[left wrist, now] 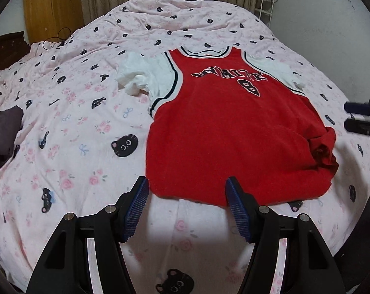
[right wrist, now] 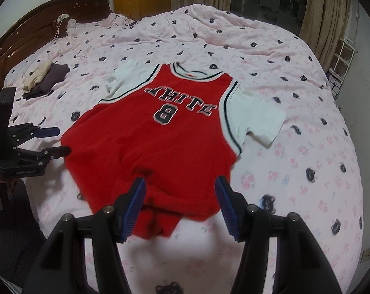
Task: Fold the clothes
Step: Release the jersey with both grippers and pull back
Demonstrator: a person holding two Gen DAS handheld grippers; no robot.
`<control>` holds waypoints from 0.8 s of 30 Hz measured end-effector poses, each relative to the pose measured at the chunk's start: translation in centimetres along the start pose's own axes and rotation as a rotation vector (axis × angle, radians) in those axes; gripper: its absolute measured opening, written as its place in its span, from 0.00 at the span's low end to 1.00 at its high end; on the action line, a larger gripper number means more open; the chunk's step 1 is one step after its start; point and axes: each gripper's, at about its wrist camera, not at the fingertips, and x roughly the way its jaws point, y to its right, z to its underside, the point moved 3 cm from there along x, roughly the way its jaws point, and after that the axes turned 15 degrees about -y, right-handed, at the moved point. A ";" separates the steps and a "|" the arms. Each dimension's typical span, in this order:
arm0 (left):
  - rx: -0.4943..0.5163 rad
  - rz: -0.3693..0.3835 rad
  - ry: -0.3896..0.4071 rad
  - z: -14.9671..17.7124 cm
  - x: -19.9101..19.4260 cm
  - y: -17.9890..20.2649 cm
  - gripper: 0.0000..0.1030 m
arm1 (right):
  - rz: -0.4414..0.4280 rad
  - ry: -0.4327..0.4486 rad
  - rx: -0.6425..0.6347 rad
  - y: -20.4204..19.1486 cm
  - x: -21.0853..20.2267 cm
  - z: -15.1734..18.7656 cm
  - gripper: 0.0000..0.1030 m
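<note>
- Jersey shirt (left wrist: 224,132): red knit body with white short sleeves, dark piping along the armholes and neck, the lettering "WHITE" and the numeral 8 on the chest. It lies front up, mostly flat, at centre frame in both views.
- Hem: the corner at lower right of the left wrist view is bunched into soft folds; in the right wrist view the same bunch sits low at centre frame.
- Bedcover (left wrist: 69,127): pale pink woven fabric, lightly wrinkled, printed with roses, bows and black cat faces. It carries the shirt.
- Left gripper (left wrist: 187,191): black rigid frame, blue ribbed pads. Jaws spread wide, nothing between them; tips hover at the near hem.
- Right gripper (right wrist: 180,191): same build. Jaws spread wide and empty, tips above the near hem.
- Folded clothes (right wrist: 46,79): a cream piece on a dark purple piece, upper left of the right wrist view, well apart from the shirt.
- Headboard (right wrist: 30,24): dark curved wood, upper left.
</note>
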 end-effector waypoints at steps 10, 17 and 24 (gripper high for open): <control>-0.082 0.133 0.004 1.1 0.7 -0.7 0.60 | -0.094 -0.017 0.140 -0.7 1.5 2.2 0.57; -0.138 0.220 0.022 1.7 0.7 -1.0 0.63 | -0.221 -0.027 0.324 -0.4 1.9 2.6 0.57; -0.132 0.216 0.054 2.4 1.2 -0.7 0.67 | -0.367 -0.083 0.444 -0.3 3.7 3.0 0.43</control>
